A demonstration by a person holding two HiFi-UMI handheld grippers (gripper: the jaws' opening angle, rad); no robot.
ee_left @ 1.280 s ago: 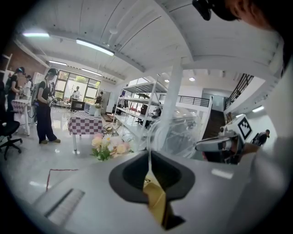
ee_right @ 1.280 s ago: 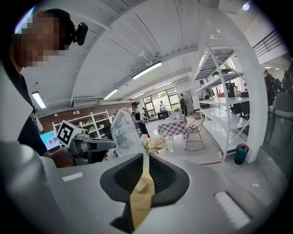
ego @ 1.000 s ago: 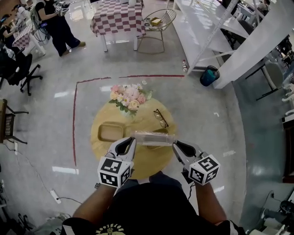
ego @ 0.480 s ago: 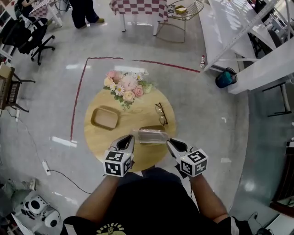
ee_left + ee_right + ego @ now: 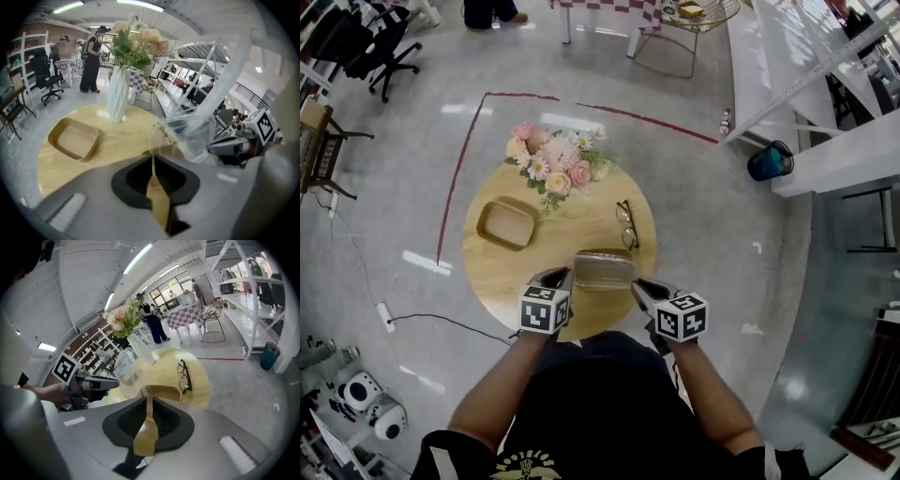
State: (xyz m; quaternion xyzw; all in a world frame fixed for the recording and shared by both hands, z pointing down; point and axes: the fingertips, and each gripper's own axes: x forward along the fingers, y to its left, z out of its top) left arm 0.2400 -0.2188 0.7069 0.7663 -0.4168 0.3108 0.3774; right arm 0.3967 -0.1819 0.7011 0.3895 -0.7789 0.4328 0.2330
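Two edges of the clear plastic bag (image 5: 603, 270) are pinched, one in the closed jaws of the left gripper (image 5: 562, 275), the other in those of the right gripper (image 5: 637, 284). The bag is held stretched above the round table (image 5: 502, 281) (glasses (image 5: 625, 223) just beyond). A carrying step is judged in hand; level, matched motion is called for next.

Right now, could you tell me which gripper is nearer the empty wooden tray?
Left. The left gripper holds the end of the clear bag toward the tray; the right gripper holds the far end.
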